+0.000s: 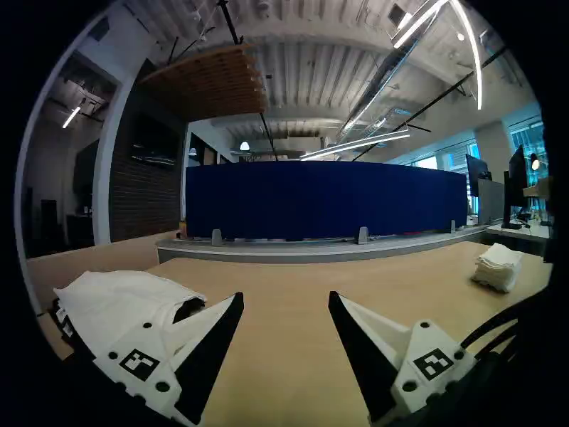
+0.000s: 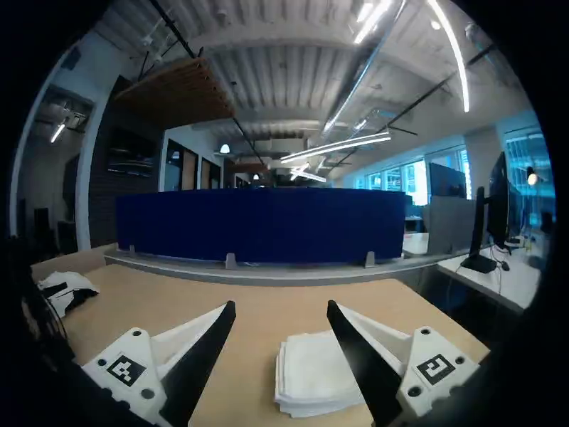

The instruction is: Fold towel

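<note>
Stretching toward the blue partition (image 1: 320, 199) that closes its far edge, a pale wooden table (image 1: 299, 285) carries everything here. The left gripper (image 1: 285, 297) hovers low over the wood, its fingers released and spread wide, pointing at the partition. On the near side of the partition, off that gripper's left finger, lies a loose heap of white towels (image 1: 121, 299), crumpled and unfolded; toward the table's right end sits a neat stack of folded towels (image 1: 498, 267). The right gripper (image 2: 281, 306) also faces the partition with its fingers parted wide, and the folded stack lies on the wood just in front of it, its right finger crossing the stack's edge in the right gripper view. Beyond the partition's right end stand dark monitors (image 1: 516, 185) on a white desk beside bright windows. Above the partition run long light strips (image 1: 355, 144), exposed ducts, and a slatted wooden ceiling panel (image 1: 206, 82); a dark brick wall (image 1: 142, 192) rises past its left end.
</note>
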`<action>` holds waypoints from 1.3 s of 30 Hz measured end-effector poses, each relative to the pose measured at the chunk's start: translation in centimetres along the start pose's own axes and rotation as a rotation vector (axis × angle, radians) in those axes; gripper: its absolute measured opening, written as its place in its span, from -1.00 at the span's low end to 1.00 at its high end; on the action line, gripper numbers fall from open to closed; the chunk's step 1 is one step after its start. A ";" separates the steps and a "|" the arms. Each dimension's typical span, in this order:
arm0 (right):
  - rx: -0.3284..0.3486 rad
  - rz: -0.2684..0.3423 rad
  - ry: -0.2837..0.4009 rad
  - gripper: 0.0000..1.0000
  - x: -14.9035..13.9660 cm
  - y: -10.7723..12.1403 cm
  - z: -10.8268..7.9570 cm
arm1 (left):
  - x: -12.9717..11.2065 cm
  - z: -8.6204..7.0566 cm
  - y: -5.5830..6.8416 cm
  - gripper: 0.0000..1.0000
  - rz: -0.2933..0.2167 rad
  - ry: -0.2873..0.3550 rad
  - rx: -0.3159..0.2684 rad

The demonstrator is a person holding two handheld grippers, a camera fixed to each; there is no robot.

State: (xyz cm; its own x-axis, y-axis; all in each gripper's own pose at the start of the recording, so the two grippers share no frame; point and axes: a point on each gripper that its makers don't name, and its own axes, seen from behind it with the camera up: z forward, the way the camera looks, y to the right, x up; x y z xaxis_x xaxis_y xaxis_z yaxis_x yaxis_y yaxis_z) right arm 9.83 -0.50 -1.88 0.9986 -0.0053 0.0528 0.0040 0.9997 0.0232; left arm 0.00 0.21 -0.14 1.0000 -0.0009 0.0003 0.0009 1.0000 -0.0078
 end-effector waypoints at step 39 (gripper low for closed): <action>-0.047 0.091 0.066 1.00 -8.0 2.1 2.5 | 0.1 0.0 0.0 0.77 0.000 0.000 0.000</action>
State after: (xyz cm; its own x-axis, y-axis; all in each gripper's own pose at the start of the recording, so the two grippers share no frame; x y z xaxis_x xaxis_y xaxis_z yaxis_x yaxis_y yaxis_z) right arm 1.69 1.63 0.26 0.9962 0.0856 -0.0132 -0.0859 0.9960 -0.0261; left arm 0.06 0.20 -0.17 1.0000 -0.0006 0.0001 0.0006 1.0000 -0.0076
